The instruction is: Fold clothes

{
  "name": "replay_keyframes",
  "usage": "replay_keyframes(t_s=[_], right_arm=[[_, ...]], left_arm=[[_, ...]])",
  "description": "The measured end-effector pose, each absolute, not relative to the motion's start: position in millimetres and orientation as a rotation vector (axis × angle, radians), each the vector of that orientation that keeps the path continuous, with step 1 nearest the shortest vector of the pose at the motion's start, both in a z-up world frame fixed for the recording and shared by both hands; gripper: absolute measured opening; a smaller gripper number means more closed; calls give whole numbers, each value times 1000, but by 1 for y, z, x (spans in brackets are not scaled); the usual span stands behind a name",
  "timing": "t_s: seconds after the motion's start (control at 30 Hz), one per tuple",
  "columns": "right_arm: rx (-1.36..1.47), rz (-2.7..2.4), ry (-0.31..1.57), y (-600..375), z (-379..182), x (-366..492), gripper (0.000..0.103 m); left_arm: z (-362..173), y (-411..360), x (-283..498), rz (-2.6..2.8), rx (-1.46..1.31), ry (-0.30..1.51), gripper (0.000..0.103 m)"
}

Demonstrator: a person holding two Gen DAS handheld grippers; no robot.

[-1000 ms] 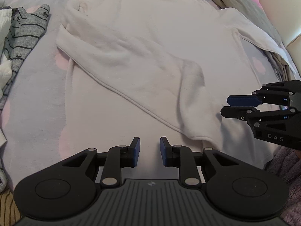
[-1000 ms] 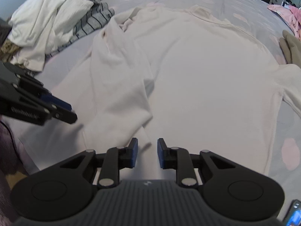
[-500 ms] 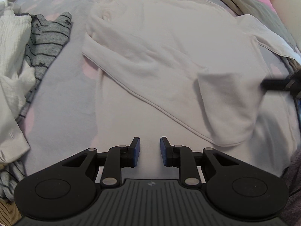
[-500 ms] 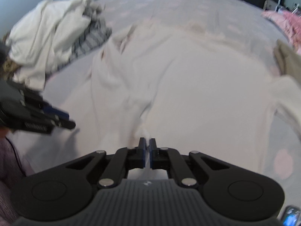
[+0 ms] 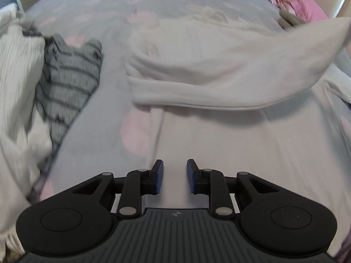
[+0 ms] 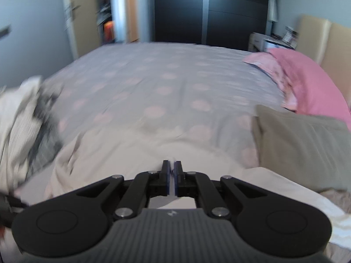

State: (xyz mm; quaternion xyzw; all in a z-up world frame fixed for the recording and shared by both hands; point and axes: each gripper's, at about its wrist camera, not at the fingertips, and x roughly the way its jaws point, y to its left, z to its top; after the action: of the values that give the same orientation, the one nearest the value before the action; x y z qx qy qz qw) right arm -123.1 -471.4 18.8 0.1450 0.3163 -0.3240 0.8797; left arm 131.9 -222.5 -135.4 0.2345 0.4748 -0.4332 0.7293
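Right gripper (image 6: 172, 179) is clenching the sleeve (image 5: 252, 65) of the white top (image 5: 252, 153), which is lying on the bed (image 6: 164, 83), and I'm lifting that sleeve across the chest. Left gripper (image 5: 174, 176) is hanging open, holding nothing, above the hem. Thin pinch though, so I'm thinking a quick tug could slip it loose or drag the whole top toward the laundry pile (image 5: 54, 76).

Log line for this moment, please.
task: fold clothes | right hand-held gripper: shut on sleeve, lifted | left hand-held gripper: open, empty
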Motion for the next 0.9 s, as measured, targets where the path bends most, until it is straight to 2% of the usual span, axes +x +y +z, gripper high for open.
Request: replay_keyframes(t_s=[0.23, 0.47, 0.63, 0.9], right_arm=[[252, -893, 568, -533, 17, -155, 4], [403, -1027, 672, -593, -41, -170, 4], [440, -1036, 764, -602, -78, -162, 5], [468, -1020, 786, -602, -85, -160, 5]], left_arm=[[-138, -226, 154, -757, 529, 973, 17], [-139, -210, 180, -668, 459, 1029, 16], [-123, -231, 160, -806, 544, 904, 16], [-131, -287, 119, -998, 775, 645, 23]])
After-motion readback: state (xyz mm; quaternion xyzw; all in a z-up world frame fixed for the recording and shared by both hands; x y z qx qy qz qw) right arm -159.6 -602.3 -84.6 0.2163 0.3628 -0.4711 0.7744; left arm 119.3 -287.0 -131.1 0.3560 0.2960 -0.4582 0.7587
